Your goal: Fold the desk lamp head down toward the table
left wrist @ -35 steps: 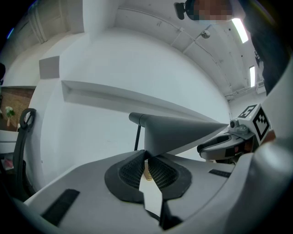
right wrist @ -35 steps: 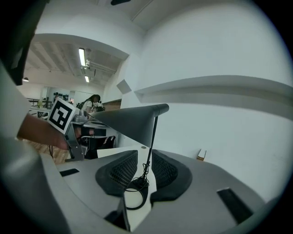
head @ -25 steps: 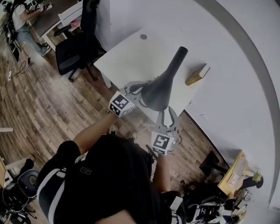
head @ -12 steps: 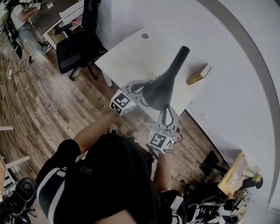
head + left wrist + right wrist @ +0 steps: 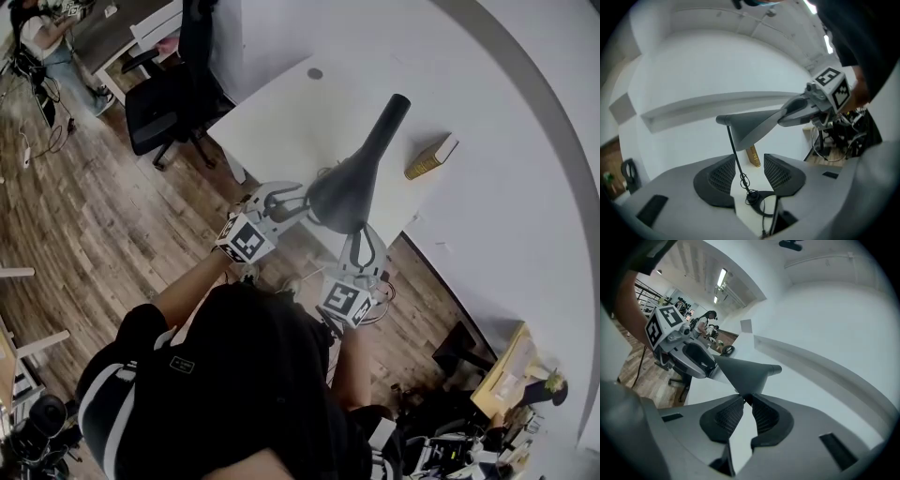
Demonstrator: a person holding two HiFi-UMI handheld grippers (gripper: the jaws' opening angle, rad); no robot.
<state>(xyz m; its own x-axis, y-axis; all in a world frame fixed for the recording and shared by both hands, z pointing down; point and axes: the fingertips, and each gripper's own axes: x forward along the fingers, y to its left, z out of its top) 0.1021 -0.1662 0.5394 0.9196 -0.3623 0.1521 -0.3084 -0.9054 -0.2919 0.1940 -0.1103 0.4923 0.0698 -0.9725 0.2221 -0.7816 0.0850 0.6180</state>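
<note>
The desk lamp's dark grey cone head (image 5: 349, 186) hangs high over the white table (image 5: 281, 122), its narrow neck pointing to the far side. My right gripper (image 5: 362, 236) is shut on the near rim of the cone; the rim is pinched between the pads (image 5: 744, 400). My left gripper (image 5: 289, 201) stands just left of the cone's wide end, apart from it, and its jaws are opening with nothing between them. In the left gripper view the cone (image 5: 754, 124) floats beyond the spread jaws (image 5: 750, 164), with the thin stem (image 5: 733, 150) and round base (image 5: 754, 199) behind.
A yellow-brown book (image 5: 429, 157) lies on the table by the curved white wall. A black office chair (image 5: 164, 103) stands at the table's left side on the wood floor. A cord (image 5: 764, 208) runs from the lamp's base. A person (image 5: 42, 47) sits far left.
My left gripper has let go of the cone's rim, opened wide and drawn back to the left. My right gripper has closed on the near rim and stayed there.
</note>
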